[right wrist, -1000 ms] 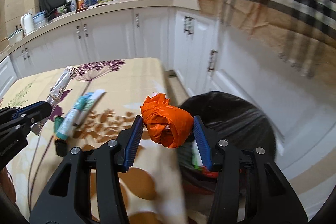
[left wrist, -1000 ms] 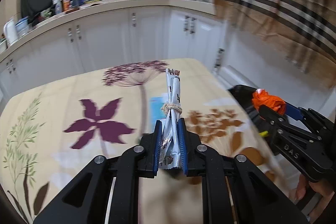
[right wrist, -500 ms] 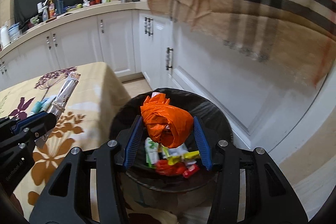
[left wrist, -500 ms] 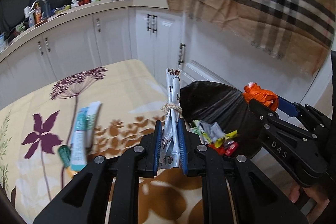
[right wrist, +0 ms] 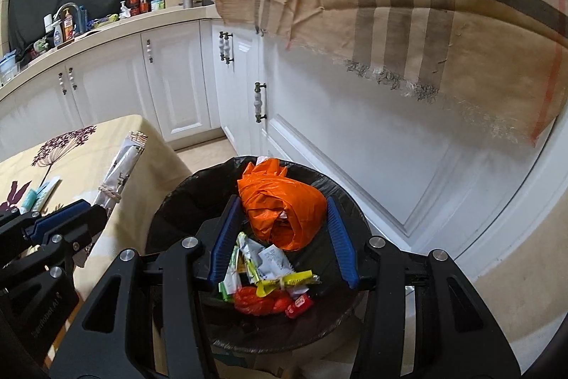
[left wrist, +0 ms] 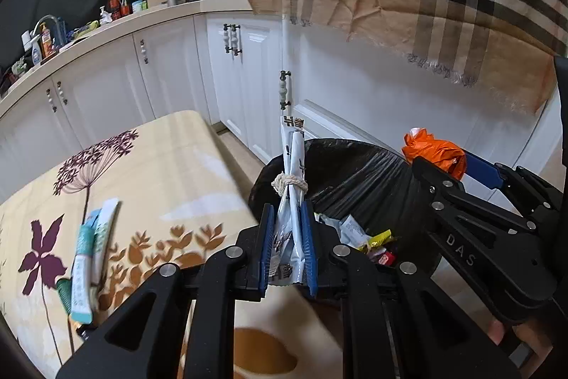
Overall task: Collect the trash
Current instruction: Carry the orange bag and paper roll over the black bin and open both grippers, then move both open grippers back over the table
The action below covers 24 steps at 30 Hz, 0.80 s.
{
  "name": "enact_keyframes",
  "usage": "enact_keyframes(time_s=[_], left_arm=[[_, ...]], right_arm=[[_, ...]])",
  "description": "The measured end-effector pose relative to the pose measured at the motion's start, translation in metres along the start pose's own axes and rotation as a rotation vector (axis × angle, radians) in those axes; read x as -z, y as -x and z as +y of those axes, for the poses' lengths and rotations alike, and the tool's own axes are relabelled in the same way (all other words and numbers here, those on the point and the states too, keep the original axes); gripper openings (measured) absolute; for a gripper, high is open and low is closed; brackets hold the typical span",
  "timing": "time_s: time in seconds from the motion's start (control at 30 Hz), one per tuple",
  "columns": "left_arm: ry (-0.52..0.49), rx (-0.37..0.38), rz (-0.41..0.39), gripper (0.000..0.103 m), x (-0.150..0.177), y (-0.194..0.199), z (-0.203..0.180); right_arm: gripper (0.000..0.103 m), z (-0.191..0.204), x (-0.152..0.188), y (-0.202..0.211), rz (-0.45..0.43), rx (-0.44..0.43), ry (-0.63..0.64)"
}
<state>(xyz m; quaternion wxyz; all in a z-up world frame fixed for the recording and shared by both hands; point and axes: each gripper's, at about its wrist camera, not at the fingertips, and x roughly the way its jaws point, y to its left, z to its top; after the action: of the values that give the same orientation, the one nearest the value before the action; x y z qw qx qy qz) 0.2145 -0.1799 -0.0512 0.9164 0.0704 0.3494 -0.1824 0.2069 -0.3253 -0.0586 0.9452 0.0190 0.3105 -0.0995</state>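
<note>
Both grippers have swung off the flowered table (left wrist: 170,166) toward the black-lined trash bin (right wrist: 340,194) since a second ago. Right gripper (right wrist: 282,233) hangs over the bin's mouth, jaws clamped on a crumpled orange bag (right wrist: 280,201); wrappers (yellow, red, white) lie in the bin below it. Left gripper (left wrist: 287,247) at the bin's near rim, pinching a rolled white wrapper (left wrist: 293,173) tied with twine, standing upright. Teal tubes (left wrist: 87,258) lie on the table.

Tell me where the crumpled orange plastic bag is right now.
The crumpled orange plastic bag sits clamped in the right gripper, directly above the open black-lined trash bin, right of the floral-clothed table.
</note>
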Motion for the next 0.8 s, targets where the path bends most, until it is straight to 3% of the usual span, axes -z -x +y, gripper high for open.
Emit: enact_keyframes(time_s=[0.13, 0.3, 0.37, 0.8], left_arm=[[-0.013, 0.0, 0.0, 0.017, -0.006, -0.013, -0.007], [-0.012, 0.001, 0.022, 0.02, -0.011, -0.027, -0.01], [-0.013, -0.002, 0.027, 0.033, -0.012, -0.029, -0.011], [0.038, -0.035, 0.008, 0.048, -0.013, -0.016, 0.007]], right_arm=[[0.048, -0.006, -0.004, -0.009, -0.013, 0.02, -0.012], [0.059, -0.013, -0.006, -0.022, -0.006, 0.038, -0.031], [0.059, -0.014, -0.005, -0.023, -0.001, 0.035, -0.037], [0.059, -0.008, 0.0, -0.01, 0.004, 0.03, -0.041]])
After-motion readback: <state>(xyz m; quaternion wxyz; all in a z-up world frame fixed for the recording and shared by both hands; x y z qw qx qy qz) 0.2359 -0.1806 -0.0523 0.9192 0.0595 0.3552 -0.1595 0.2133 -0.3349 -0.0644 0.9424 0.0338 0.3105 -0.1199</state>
